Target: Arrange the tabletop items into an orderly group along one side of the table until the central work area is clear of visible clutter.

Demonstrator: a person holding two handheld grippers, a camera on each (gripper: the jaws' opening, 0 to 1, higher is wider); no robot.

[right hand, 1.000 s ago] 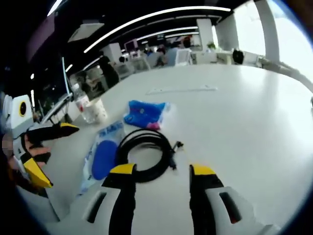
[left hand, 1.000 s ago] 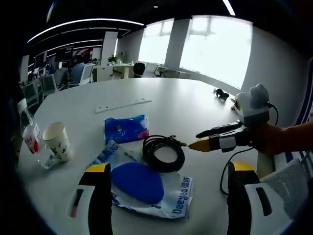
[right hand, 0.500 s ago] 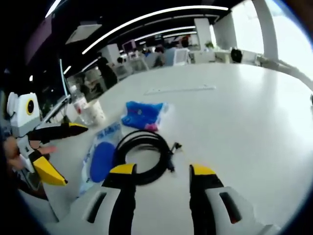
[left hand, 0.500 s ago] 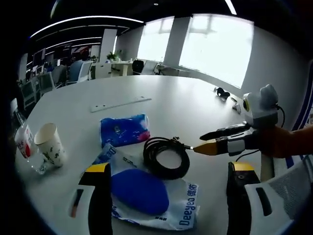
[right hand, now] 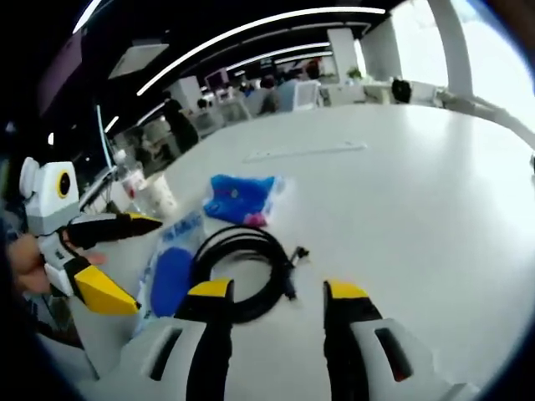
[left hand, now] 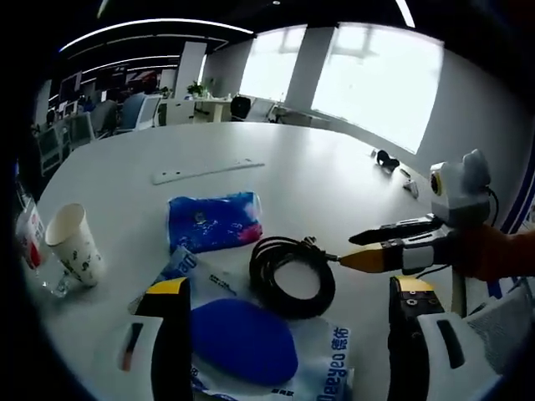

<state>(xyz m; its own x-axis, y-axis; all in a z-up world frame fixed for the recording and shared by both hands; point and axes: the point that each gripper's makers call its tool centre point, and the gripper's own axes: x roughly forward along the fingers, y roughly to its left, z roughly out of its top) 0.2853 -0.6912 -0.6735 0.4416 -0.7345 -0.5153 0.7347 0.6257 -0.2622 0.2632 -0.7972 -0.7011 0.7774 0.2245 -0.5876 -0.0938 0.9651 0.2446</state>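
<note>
A coiled black cable (left hand: 292, 271) lies on the white table (left hand: 318, 184), between a blue tissue pack (left hand: 213, 221) and a clear bag holding a blue oval pad (left hand: 251, 338). My left gripper (left hand: 289, 285) is open, low over the bag and the coil. From the right, my right gripper (left hand: 347, 251) comes in open, its yellow tip close to the cable's plug end. In the right gripper view, the right gripper (right hand: 277, 289) stands open just short of the cable (right hand: 242, 267). The left gripper (right hand: 144, 263) is open beside the bag (right hand: 171, 276). The tissue pack (right hand: 238, 199) lies beyond.
A paper cup (left hand: 73, 244) and a plastic bottle (left hand: 29, 238) stand near the table's left edge. A long white strip (left hand: 207, 171) lies farther back, and a small black item (left hand: 384, 157) sits at the far right. Office chairs and desks fill the room behind.
Both grippers have crept closer to the cable and bag. The left gripper shows further in from the left of the right gripper view. Nothing on the table has moved.
</note>
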